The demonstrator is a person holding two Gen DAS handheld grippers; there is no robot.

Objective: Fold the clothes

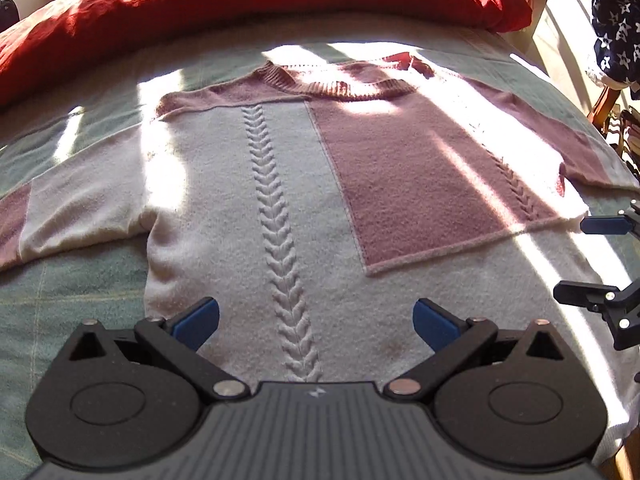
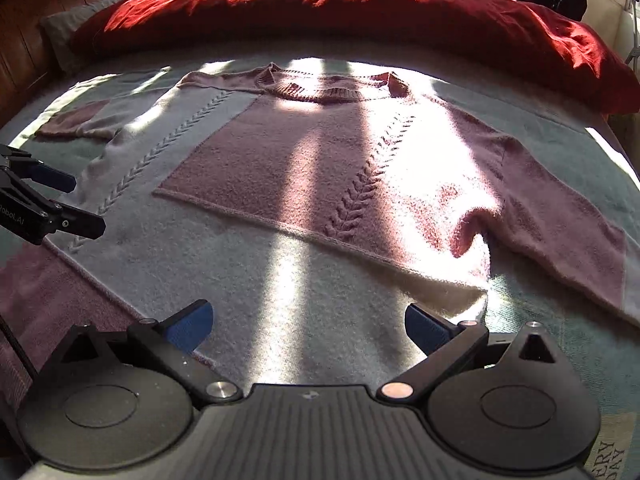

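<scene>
- Hovering over the lower part of the sweater (image 1: 256, 184), my left gripper (image 1: 316, 322) has its jaws spread wide with nothing between them.
- Its blue pads (image 1: 198, 320) sit either side of the raised cable-knit braid (image 1: 280, 248) that runs up the cream panel; I cannot tell whether they brush the wool or hang just above it.
- My right gripper (image 2: 308, 326) is likewise splayed wide and empty, poised above the cream hem area near the sweater's lower right corner.
- From the left wrist view I see the right gripper's fingers (image 1: 588, 294) at the right edge, parted, beside the sweater's side.
- From the right wrist view the left gripper's fingers (image 2: 60, 178) show at the left edge, also parted, over the cream side of the garment.
- The sweater lies flat, front up, on the pale green bedspread (image 2: 560, 140), neckline (image 2: 324, 94) away from me and both sleeves stretched out sideways.
- A dusty-pink block (image 2: 280, 160) covers the chest and one sleeve; the rest is cream.
- A red duvet (image 2: 360, 8) is bunched along the far side of the bed, beyond the collar.
- Bands of sunlight and shadow cross the knit.
</scene>
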